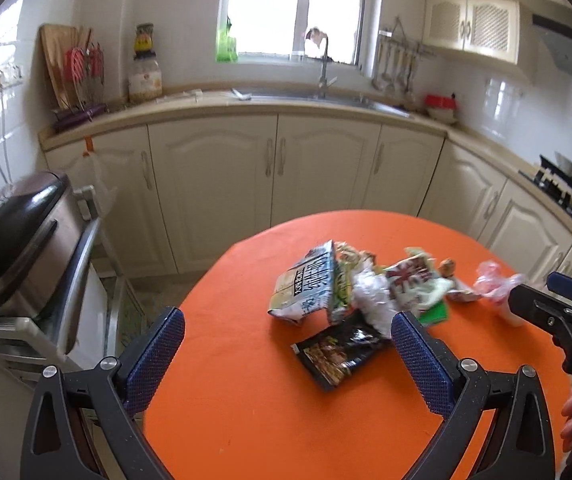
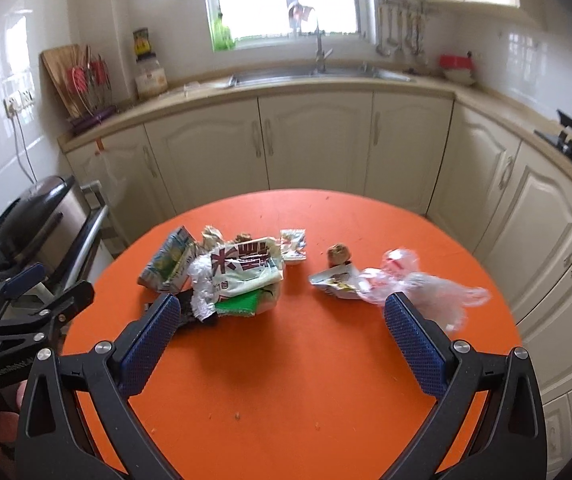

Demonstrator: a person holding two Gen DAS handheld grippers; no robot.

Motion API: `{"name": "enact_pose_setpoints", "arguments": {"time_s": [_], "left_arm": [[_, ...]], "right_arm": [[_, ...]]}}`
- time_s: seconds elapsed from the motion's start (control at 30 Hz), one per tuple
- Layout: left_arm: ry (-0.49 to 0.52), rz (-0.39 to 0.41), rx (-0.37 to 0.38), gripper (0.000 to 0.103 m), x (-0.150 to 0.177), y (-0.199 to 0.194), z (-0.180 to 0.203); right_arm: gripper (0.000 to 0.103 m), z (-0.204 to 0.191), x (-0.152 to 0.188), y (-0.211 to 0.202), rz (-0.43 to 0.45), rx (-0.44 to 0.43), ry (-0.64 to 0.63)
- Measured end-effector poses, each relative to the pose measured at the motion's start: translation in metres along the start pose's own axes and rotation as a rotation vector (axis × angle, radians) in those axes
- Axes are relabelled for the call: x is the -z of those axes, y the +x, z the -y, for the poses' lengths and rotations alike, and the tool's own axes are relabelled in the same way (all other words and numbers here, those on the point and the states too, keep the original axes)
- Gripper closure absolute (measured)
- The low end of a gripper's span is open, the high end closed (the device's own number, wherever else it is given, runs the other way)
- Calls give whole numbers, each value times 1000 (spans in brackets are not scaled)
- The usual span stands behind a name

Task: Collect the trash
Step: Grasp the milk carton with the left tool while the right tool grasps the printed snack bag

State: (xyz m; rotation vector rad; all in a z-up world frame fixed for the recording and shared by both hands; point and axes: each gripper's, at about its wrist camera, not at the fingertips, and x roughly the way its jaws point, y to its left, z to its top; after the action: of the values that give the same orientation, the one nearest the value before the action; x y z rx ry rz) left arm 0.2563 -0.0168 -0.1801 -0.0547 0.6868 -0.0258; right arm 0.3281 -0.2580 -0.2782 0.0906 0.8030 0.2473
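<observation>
Left gripper (image 1: 287, 338): hanging released above the near left part of the tabletop, its blue-padded fingers (image 1: 154, 356) spread wide with nothing between them.
Right gripper (image 2: 282, 334): also hanging released over the near edge, fingers (image 2: 415, 344) standing wide apart and gripping nothing.
Tabletop (image 2: 286, 380): round and orange, carrying all the trash in its far half, with a few crumbs lying nearer.
Main trash heap (image 2: 230, 276): sitting left of centre, wrappers overlapping one another.
Pale blue-green packet (image 1: 305, 284): leaning at the heap's left side.
Black snack packet (image 1: 335, 354): lying flat at the heap's near edge, just ahead of the left gripper.
White wrapper with dark red lettering (image 2: 246, 266): lying on top of the heap, over a green scrap (image 2: 238, 304).
Clear plastic bag (image 2: 417, 290): lying crumpled to the right, just beyond the right gripper's right finger, touching a torn wrapper (image 2: 333, 282).
Small brown lump (image 2: 337, 254): sitting just behind that wrapper.
</observation>
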Motion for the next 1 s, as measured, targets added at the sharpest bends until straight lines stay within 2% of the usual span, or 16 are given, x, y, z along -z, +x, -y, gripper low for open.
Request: {"name": "enact_pose_setpoints", "arguments": {"time_s": [0.27, 0.4, 0.53, 0.57, 0.6, 0.63, 0.7, 0.77, 0.87, 0.9, 1.0], "left_arm": [[41, -74, -3, 1, -42, 97, 5], [69, -102, -22, 1, -52, 138, 8], [55, -122, 11, 4, -62, 168, 9], [44, -123, 31, 11, -63, 173, 7], [31, -129, 63, 17, -66, 180, 4], [18, -131, 85, 21, -70, 185, 2], [1, -136, 123, 44, -78, 191, -1], [7, -139, 127, 44, -88, 202, -4], [-2, -136, 138, 45, -99, 216, -12], [-9, -132, 142, 60, -101, 218, -15], [-4, -105, 151, 76, -113, 219, -20]], "right_arm": [[0, -3, -10, 64, -78, -39, 8], [0, -7, -15, 89, -108, -56, 13], [0, -11, -17, 112, -145, -76, 7], [1, -11, -16, 118, -155, -89, 14], [8, -9, -17, 119, -159, -107, 27], [20, -8, -17, 120, -160, -128, 40], [28, -10, -16, 118, -156, -141, 23], [29, -14, -14, 115, -158, -140, -5], [32, -10, -10, 106, -149, -159, 21], [32, -8, -9, 103, -144, -161, 24], [32, 0, -5, 93, -134, -165, 46]]}}
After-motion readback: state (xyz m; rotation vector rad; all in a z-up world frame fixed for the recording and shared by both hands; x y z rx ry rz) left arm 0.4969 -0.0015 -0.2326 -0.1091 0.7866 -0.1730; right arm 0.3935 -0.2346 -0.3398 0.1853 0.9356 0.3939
